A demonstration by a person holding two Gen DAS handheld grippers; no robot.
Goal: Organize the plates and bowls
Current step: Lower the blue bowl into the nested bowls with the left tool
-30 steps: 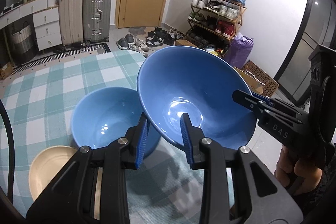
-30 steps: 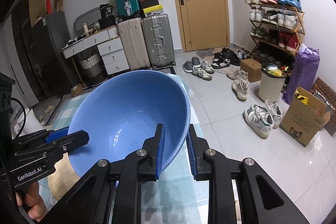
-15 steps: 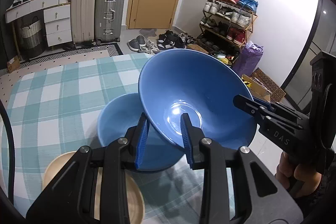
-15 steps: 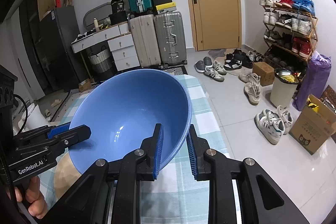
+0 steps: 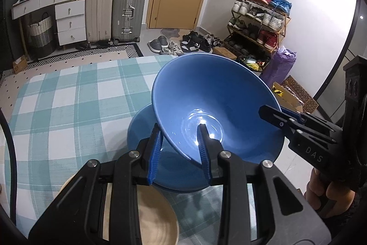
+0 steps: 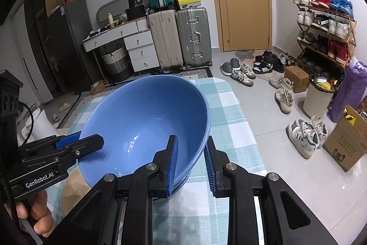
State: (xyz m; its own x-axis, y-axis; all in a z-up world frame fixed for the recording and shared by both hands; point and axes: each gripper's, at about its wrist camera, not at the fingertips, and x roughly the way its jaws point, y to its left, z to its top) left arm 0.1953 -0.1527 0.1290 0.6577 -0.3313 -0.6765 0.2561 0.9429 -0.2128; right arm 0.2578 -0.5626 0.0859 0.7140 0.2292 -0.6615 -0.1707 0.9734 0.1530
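A large blue bowl [image 5: 206, 95] hangs tilted over the checked tablecloth [image 5: 68, 107], held from both sides. My left gripper [image 5: 180, 148] is shut on its near rim, one pad inside and one outside. My right gripper [image 6: 191, 164] is shut on the opposite rim of that bowl [image 6: 142, 118]; it shows in the left wrist view as a black arm [image 5: 270, 111]. A second blue bowl [image 5: 137, 130] sits on the table directly under the held one. A tan plate [image 5: 156, 217] lies close beside it, near me.
The table's right edge [image 6: 247, 130] drops to a grey floor with scattered shoes [image 6: 305, 137] and a cardboard box [image 6: 344, 148]. A shoe rack [image 5: 259, 17], suitcases [image 5: 128, 8] and white drawers [image 5: 68, 22] stand along the walls.
Both grippers have carried the tilted bowl sideways across the table. It now hangs over the second blue bowl, which earlier sat off to its left. The grips look unchanged.
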